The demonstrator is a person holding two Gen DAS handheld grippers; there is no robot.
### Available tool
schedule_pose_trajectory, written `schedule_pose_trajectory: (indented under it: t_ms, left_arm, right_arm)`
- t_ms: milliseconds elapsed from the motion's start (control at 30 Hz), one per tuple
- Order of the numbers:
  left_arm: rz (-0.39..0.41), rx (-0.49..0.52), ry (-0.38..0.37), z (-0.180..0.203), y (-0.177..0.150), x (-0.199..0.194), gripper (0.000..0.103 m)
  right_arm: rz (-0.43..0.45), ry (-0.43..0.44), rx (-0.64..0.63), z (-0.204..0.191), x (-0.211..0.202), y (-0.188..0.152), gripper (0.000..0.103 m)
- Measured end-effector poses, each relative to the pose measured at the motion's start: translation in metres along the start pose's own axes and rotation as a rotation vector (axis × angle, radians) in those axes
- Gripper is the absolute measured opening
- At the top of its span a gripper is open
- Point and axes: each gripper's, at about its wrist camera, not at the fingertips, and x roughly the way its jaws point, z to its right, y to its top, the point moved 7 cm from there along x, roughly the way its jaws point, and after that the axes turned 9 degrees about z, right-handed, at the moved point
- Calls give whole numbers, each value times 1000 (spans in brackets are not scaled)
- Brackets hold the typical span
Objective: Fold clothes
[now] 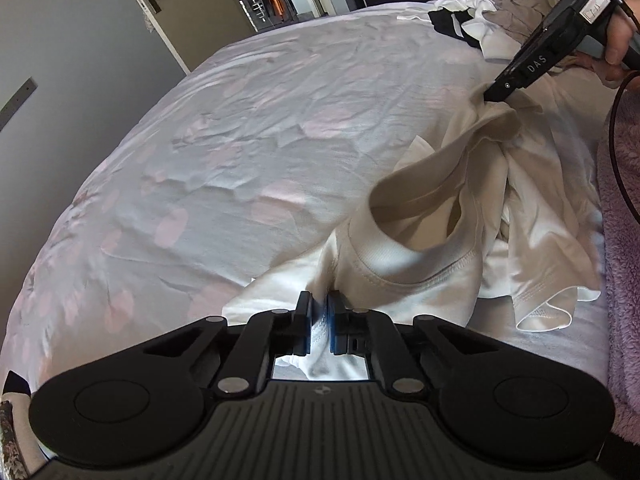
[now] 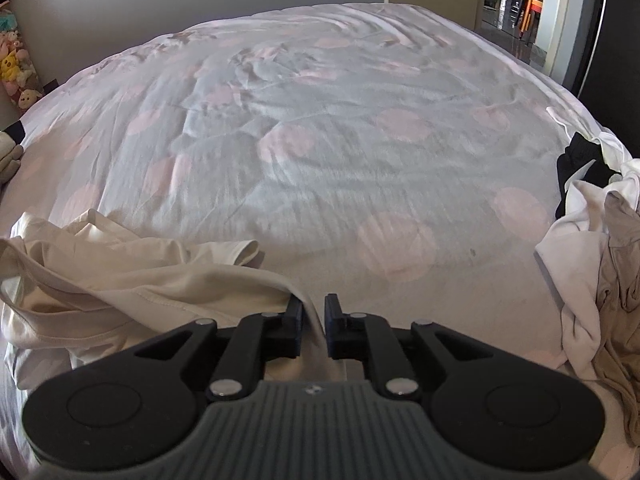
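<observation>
Here, white T-shirt (image 1: 432, 240) pinched by both grippers, over bed (image 1: 240, 140)

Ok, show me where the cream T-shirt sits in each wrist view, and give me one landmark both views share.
Left wrist view: the cream T-shirt fills the lower right, held by the left gripper near the collar; the right gripper grips its far edge.
Right wrist view: the cream T-shirt lies lower left, its edge between the right gripper fingers.
Shared landmark: the pile of unfolded clothes on the pink-spotted bedsheet.
</observation>
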Motion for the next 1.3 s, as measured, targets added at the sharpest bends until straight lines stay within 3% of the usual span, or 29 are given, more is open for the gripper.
schedule_pose_trajectory:
  t_ms: [67,433,600,733,867,933,967,1000,1033,1300]
  left_arm:
    - [4,-58,8,-8,2,-3,4]
    - [91,-258,110,-48,36,-32,2]
    - [101,-289,164,-63,42,-43,2]
    - [102,-307,190,-69,44,-51,2]
    - [106,-315,209,-72,44,-62,2]
    - [103,-329,226,-75,40,-70,2]
    - [101,-337,235,-77,37,-74,2]
    - [99,-345,245,-79,34,-79,2]
    - [98,-353,254,-80,32,-83,2]
    - [110,-465,364,-91,-4,-145,2]
  right_arm:
    - [15,11,-30,4,-9,2,28]
    - [72,94,-232,9,-67,1,28]
    - [19,171,-385,-15,-63,-20,29]
    - [16,191,-454,-35,-46,-23,55]
    - [41,154,-620,-59,-18,-24,58]
    - [27,125,-675,-62,2,-24,52]
    - [13,129,-669,-61,9,-23,29]
    - [10,142,-642,-61,11,-20,12]
    - [7,154,-616,-61,13,-17,3]
    - [200,205,-463,-75,-65,32,3]
